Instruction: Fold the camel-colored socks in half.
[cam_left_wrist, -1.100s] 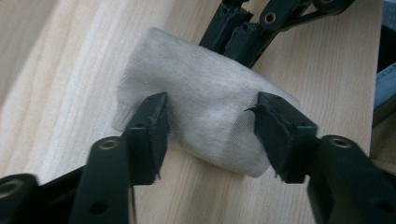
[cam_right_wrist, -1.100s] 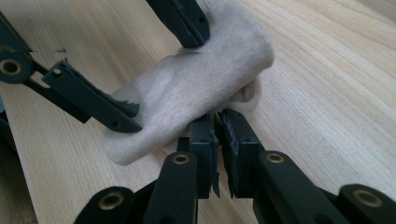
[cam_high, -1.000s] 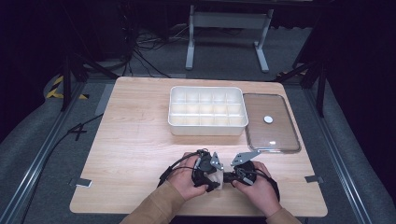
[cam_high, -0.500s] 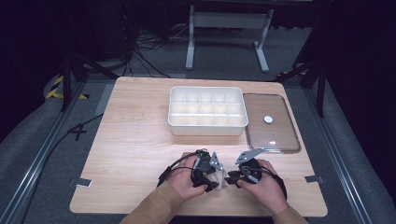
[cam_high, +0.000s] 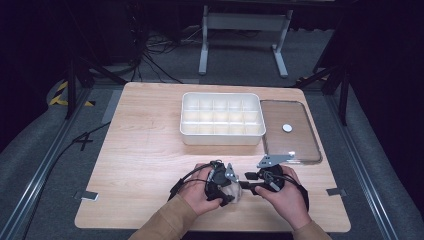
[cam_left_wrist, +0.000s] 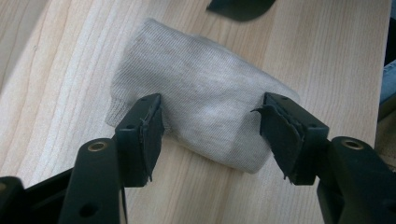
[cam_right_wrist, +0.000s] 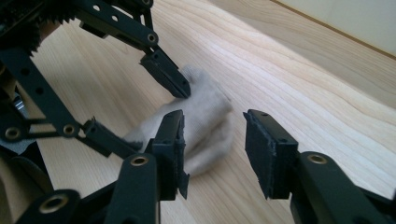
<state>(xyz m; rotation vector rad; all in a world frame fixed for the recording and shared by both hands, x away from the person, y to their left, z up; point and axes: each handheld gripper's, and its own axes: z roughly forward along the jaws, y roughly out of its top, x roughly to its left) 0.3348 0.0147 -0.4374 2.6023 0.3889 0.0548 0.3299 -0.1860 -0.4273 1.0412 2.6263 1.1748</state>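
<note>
A beige sock (cam_left_wrist: 201, 93), folded into a short bundle, lies on the wooden table (cam_high: 150, 150) near its front edge. My left gripper (cam_left_wrist: 210, 121) straddles the sock (cam_high: 232, 193) from above, one pad pressing on each end, so it is shut on it. My right gripper (cam_right_wrist: 215, 130) comes in from the right, just above the table. Its jaws have just been opening and stand apart with nothing between them. The sock (cam_right_wrist: 205, 116) lies just past its left jaw. In the high view both hands meet at the sock, and the right gripper (cam_high: 246, 182) points left.
A white tray (cam_high: 220, 140) with several compartments stands at the middle back of the table. Right of it lies a clear flat lid (cam_high: 295, 145) with a small white disc (cam_high: 287, 128) on it. The table's front edge runs close behind the hands.
The right gripper's jaws have opened and let go of the sock, and that hand has lifted slightly away to the right. The left gripper has kept still on the sock.
</note>
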